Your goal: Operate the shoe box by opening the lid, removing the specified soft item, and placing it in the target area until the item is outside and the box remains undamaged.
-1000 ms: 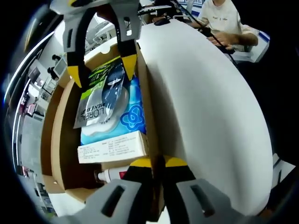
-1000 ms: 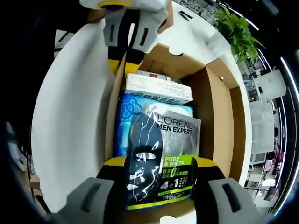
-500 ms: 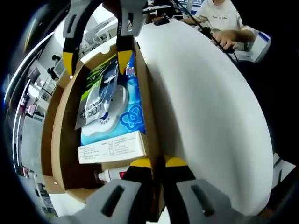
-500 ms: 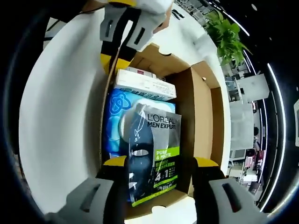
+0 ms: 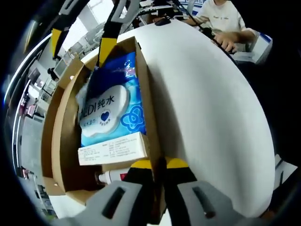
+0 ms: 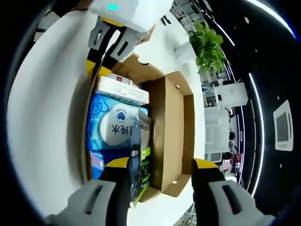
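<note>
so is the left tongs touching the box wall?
Touching. The left gripper view shows the left tongs shut on the box wall, its brown edge running straight between the yellow tips.

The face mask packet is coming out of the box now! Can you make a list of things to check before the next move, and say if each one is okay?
1. Lid open: ok. The shoe box is open, its lid flap folded out to the side.
2. Packet caught: cannot tell. The mask packet stands edge-on by one finger of the right gripper, whose jaws look spread wide.
3. Packet free of the box: cannot tell. It appears lifted above the blue wipes pack, but its lower edge is hidden.
4. Box held steady: ok. The left gripper is closed on the box wall.
5. Box undamaged: ok. No tears or dents visible.
6. Landing spot: ok. Bare white table lies beside the box.
</note>
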